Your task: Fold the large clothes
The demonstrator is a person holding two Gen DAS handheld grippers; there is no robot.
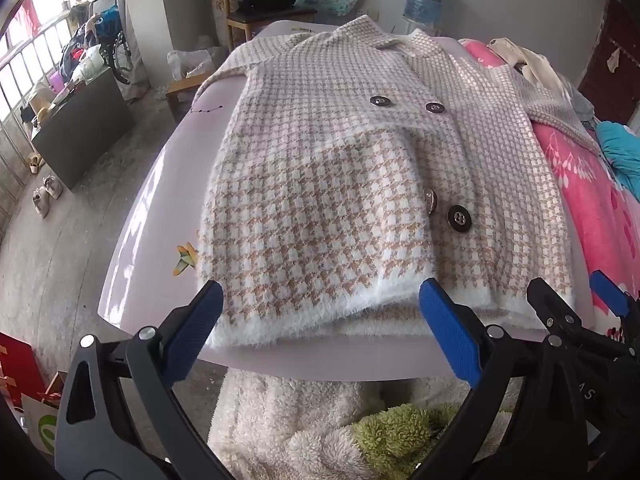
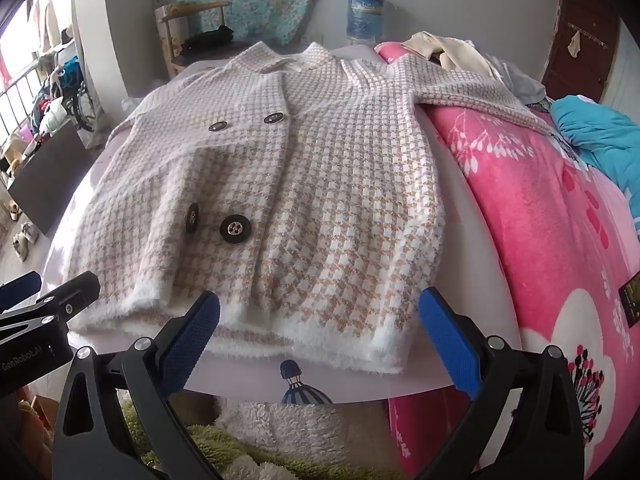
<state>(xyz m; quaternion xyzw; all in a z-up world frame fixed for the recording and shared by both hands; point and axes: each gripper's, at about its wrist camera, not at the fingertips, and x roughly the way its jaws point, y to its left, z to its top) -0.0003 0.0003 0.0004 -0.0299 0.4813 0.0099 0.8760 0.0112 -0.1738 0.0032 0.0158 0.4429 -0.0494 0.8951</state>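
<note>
Both grippers, left gripper (image 1: 320, 320) and right gripper (image 2: 320, 320), poised at the fuzzy white hem (image 2: 256, 332), jaws wide apart and empty, presumably ready to pinch. Houndstooth cardigan (image 1: 340, 184) spread flat, buttons up, on the pale table (image 1: 156, 208), one sleeve trailing onto the pink blanket (image 2: 532, 216).

Both grippers hang side by side, pointing forward and a little downward. The left gripper (image 1: 320, 336) has its blue-padded fingers (image 1: 192, 332) spread wide, nothing between them. The right gripper (image 2: 320, 336) stands just to its right, its own blue pads (image 2: 450, 344) equally far apart and bare. Each shows at the edge of the other's view (black frame, blue tips), close together but not touching.
</note>
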